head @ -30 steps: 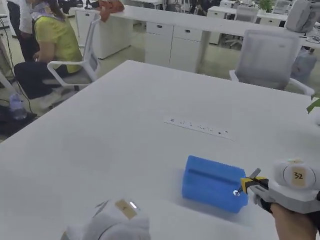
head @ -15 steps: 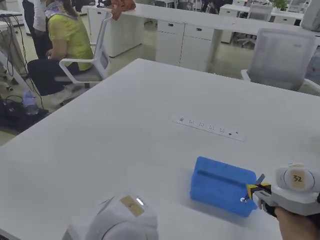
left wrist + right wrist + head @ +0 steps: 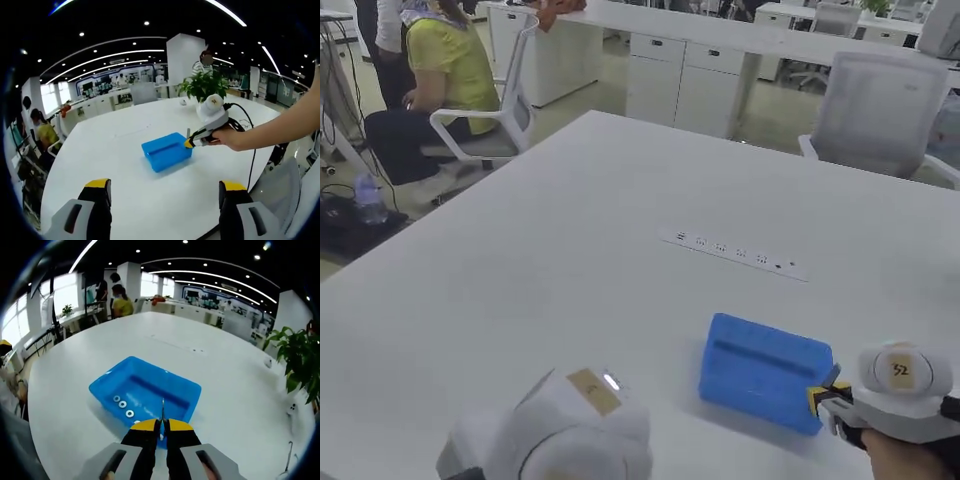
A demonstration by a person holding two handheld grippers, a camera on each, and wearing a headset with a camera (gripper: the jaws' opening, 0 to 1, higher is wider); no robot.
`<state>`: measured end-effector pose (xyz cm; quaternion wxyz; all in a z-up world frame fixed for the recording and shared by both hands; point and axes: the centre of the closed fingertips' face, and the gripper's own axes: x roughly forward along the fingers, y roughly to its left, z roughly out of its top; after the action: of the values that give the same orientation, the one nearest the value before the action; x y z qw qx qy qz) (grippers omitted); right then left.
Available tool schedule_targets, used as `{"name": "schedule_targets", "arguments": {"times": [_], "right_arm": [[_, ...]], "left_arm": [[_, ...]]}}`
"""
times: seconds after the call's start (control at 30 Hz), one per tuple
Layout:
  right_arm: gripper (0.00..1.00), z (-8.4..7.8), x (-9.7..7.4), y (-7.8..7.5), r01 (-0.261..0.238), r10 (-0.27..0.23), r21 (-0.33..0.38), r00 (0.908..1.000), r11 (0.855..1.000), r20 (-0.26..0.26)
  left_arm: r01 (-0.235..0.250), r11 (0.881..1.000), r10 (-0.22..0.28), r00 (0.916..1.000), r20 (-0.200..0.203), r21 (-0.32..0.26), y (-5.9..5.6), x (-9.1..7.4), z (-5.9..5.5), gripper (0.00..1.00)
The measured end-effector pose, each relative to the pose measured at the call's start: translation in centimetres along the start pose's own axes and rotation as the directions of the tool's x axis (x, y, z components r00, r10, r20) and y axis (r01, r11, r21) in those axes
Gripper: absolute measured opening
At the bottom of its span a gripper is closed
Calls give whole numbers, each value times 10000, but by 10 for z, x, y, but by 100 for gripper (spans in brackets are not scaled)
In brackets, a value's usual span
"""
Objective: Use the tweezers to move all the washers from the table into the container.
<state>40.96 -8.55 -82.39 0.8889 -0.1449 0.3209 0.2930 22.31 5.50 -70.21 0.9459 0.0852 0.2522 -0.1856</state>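
A few washers (image 3: 123, 404) lie in a row in the blue container (image 3: 180, 396), just left of the tweezers (image 3: 162, 410). The right gripper (image 3: 161, 424) is clamped on the tweezers, whose tips hang over the container's near edge. I cannot tell whether they pinch anything. The left gripper (image 3: 165, 186) is spread wide and empty.

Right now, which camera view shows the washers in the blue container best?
The right gripper view: it looks down into the blue container, where the washers lie in a row on its floor. The head view meets the side wall of the container, which hides them. In the left gripper view the container is too small to tell.
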Motion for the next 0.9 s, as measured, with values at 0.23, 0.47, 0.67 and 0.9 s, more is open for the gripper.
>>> {"name": "schedule_targets", "arguments": {"times": [0.23,0.47,0.67,0.9], "right_arm": [[3,0,1,-1,-32,32,-22,10000,10000,-14],[3,2,1,-1,11,-12,-200,10000,9998,-88],[3,21,-15,-4,55,-57,42,9987,10000,514],[3,35,-37,5,-292,285,45,9933,9996,1120]], "left_arm": [[316,9994,-314,9994,171,-151,-2,2,4,87],[549,9985,-547,9958,734,-19,-3,7,14,77],[1053,9944,-1046,9899,952,-25,-5,16,25,74],[1511,9885,-1507,9801,1290,72,-6,29,44,66]]}}
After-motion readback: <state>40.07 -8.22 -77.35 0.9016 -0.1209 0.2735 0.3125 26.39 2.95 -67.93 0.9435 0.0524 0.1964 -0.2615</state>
